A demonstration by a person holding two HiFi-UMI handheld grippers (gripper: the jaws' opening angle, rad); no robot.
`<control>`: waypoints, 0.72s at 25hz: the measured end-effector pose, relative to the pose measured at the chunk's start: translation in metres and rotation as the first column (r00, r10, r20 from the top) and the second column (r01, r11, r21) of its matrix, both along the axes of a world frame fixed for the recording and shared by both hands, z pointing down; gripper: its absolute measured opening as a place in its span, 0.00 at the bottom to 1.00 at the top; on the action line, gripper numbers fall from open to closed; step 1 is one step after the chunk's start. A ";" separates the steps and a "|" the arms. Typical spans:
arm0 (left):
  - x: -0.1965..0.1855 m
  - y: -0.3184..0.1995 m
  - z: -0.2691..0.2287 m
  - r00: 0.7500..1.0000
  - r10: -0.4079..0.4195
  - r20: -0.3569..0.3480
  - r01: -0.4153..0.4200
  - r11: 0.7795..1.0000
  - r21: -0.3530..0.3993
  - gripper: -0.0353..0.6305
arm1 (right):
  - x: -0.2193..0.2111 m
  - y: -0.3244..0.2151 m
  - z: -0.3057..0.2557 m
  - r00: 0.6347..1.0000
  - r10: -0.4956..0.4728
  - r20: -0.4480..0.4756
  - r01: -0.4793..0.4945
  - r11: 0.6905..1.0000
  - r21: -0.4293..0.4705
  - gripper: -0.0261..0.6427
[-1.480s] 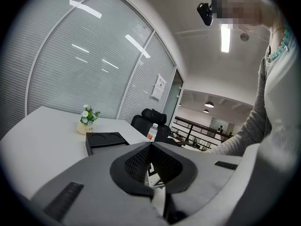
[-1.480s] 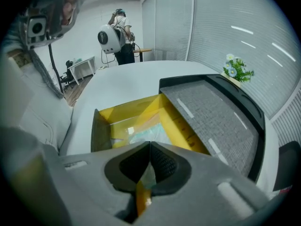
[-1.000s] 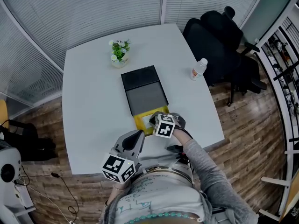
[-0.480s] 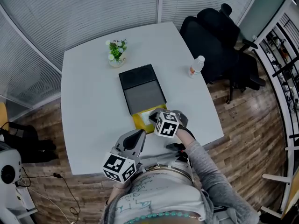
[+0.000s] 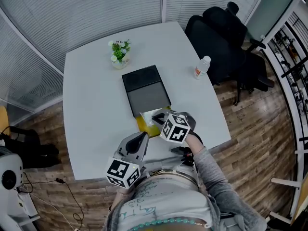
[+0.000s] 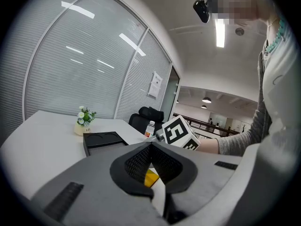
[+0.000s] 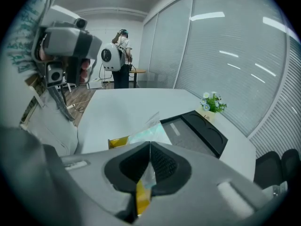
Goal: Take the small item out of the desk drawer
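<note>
A black and grey desk organiser lies mid-table, its yellow drawer pulled out toward me. My right gripper hangs above the drawer, shut on a small clear plastic packet. In the right gripper view the packet sticks out past the closed jaws of that gripper, with the drawer and organiser below. My left gripper rests by the table's front edge, just left of the drawer, shut and empty. Its own view shows the closed tips of the gripper and the right gripper's marker cube.
A small potted plant stands at the back of the white table. A water bottle sits near the right edge. A black office chair stands beyond the table's right corner. Glass walls with blinds surround the back.
My right gripper has risen from the drawer with the clear packet in its jaws. The left gripper has stayed where it was.
</note>
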State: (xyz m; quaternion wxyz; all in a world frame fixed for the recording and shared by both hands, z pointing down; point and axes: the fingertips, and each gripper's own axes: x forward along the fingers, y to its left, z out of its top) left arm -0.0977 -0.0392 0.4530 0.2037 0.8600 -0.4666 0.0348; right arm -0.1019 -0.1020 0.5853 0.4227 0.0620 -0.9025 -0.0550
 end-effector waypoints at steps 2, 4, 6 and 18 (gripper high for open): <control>0.000 -0.001 0.001 1.000 -0.004 -0.002 0.004 1.000 0.002 0.05 | 0.000 -0.001 -0.008 1.000 0.000 0.011 0.000 1.000 0.012 0.05; 0.001 0.000 0.002 1.000 -0.005 -0.003 0.005 1.000 0.001 0.05 | 0.001 -0.001 -0.016 1.000 0.002 0.023 -0.002 1.000 0.025 0.05; 0.002 0.001 0.002 1.000 -0.005 -0.003 0.005 1.000 0.000 0.05 | 0.002 -0.001 -0.024 0.999 0.001 0.032 -0.003 0.999 0.041 0.05; 0.002 0.004 0.007 1.000 -0.022 0.015 0.023 1.000 -0.015 0.05 | 0.010 0.007 -0.048 0.999 -0.001 0.048 -0.003 0.997 0.075 0.05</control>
